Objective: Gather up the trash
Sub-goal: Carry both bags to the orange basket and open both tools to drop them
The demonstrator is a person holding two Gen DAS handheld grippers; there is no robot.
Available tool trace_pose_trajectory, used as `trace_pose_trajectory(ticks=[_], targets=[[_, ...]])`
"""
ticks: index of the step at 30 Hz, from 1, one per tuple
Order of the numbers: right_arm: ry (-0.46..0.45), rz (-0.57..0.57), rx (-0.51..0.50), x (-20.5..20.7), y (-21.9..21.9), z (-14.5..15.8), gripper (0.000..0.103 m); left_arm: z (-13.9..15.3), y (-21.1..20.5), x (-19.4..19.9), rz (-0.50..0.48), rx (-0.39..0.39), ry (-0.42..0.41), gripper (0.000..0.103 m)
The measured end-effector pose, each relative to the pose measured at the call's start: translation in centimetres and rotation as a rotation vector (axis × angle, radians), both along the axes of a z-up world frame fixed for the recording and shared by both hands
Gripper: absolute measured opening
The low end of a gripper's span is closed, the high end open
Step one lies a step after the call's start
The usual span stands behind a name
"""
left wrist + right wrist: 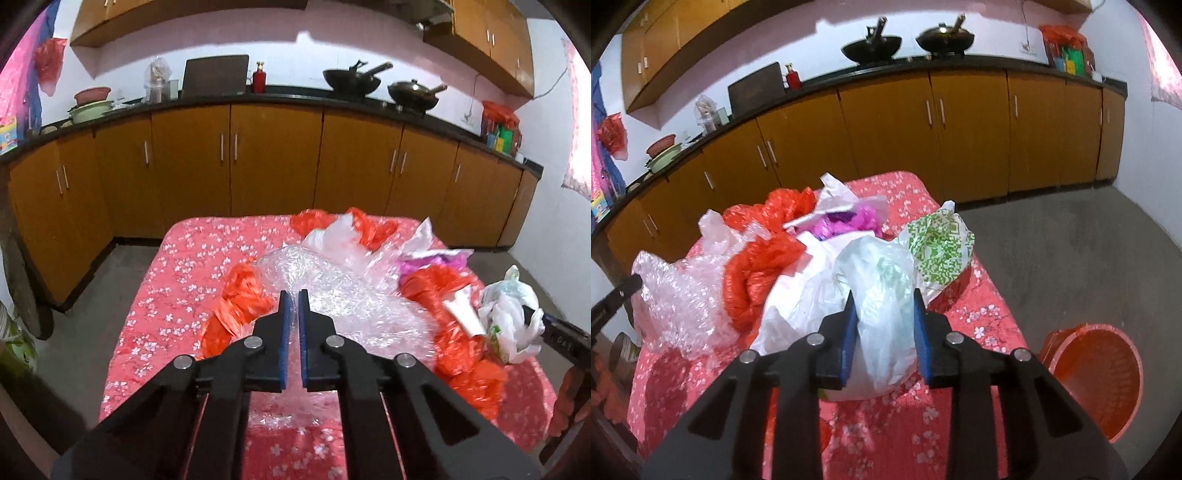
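Left wrist view shows your left gripper [293,295] at the lower centre of the frame, its blue pads nearly together and pinching a thin edge of the clear bubble wrap [332,291] that lies mid-frame on the floral tablecloth [177,266], with orange plastic bags [236,299] on either side. In the right wrist view your right gripper [882,299] is clamped on a crumpled white plastic bag [882,295] at the centre, beside a green-printed bag [938,251]. The orange bin [1097,373] stands on the floor at the lower right, beside the table.
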State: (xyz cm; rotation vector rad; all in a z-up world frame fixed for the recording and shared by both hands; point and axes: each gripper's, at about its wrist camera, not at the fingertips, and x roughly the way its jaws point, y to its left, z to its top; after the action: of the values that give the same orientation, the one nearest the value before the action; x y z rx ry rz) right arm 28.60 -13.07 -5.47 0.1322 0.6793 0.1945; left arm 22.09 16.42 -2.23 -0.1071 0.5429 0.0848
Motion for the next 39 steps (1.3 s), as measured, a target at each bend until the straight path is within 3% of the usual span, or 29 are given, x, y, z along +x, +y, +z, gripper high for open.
trace_pose_trajectory(ticks=[12, 20, 32, 39], targets=[[-0.125, -0.039, -0.015, -3.1, -2.8, 4.0, 0.028, 5.5, -3.1, -3.0, -0.035, 0.003, -0.141, 0.004], [-0.165, -0.111, -0.048, -4.6, -6.4, 4.8, 0.028, 7.5, -7.4, -2.9, -0.13, -0.004, -0.185, 0.004], [-0.178, -0.33, -0.197, -7.5, -17.2, 2.9, 0.028, 5.0, -20.2, 0.0, -0.366, -0.063, -0.152, 0.004], [-0.077, -0.437, -0.195, -8.5, -24.9, -0.8, 0.028, 1.4, -29.8, 1.2, -0.519, -0.067, -0.064, 0.004]])
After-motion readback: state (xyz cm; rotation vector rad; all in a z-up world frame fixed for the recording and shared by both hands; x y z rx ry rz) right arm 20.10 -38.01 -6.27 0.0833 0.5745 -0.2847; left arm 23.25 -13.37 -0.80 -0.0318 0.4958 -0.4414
